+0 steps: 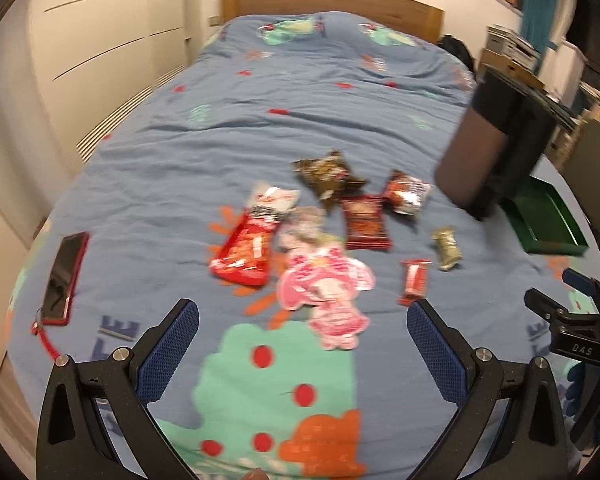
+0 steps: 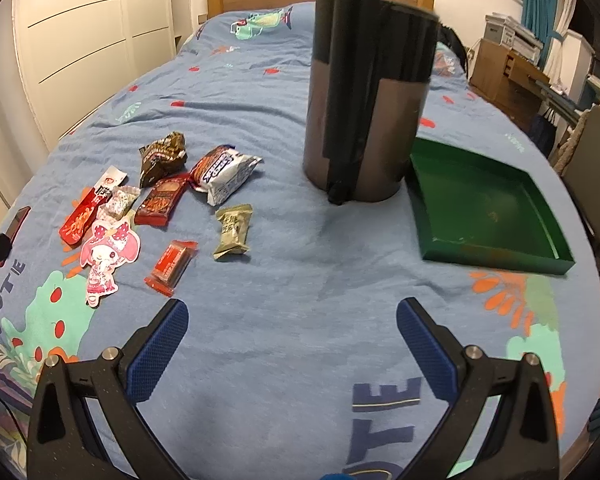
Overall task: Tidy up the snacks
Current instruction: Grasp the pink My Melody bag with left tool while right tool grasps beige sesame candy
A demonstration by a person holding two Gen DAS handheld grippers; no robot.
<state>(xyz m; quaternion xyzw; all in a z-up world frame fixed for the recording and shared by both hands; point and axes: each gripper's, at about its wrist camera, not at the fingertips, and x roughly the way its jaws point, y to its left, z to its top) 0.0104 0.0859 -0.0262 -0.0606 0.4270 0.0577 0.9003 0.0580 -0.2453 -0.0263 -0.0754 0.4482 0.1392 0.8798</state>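
Several snack packets lie on the blue bedspread: a long red pouch (image 1: pixel 244 249) (image 2: pixel 87 210), a pink cartoon packet (image 1: pixel 327 285) (image 2: pixel 104 255), a dark brown bag (image 1: pixel 327 173) (image 2: pixel 163 157), a dark red packet (image 1: pixel 364 222) (image 2: pixel 161 199), a red-and-silver bag (image 1: pixel 406 196) (image 2: pixel 223 174), an olive packet (image 1: pixel 447 247) (image 2: pixel 232 231) and a small red bar (image 1: pixel 414 280) (image 2: pixel 172 266). A green tray (image 2: pixel 492 254) (image 1: pixel 548 220) lies to the right. My left gripper (image 1: pixel 302 344) is open and empty above the bed, short of the pink packet. My right gripper (image 2: pixel 291 340) is open and empty over bare bedspread.
A tall dark cylindrical container (image 2: pixel 370 92) (image 1: pixel 488 140) stands just left of the tray. A red-cased phone (image 1: pixel 63 276) lies at the left bed edge. White wardrobes line the left; shelves and boxes (image 2: pixel 512 60) stand right of the bed.
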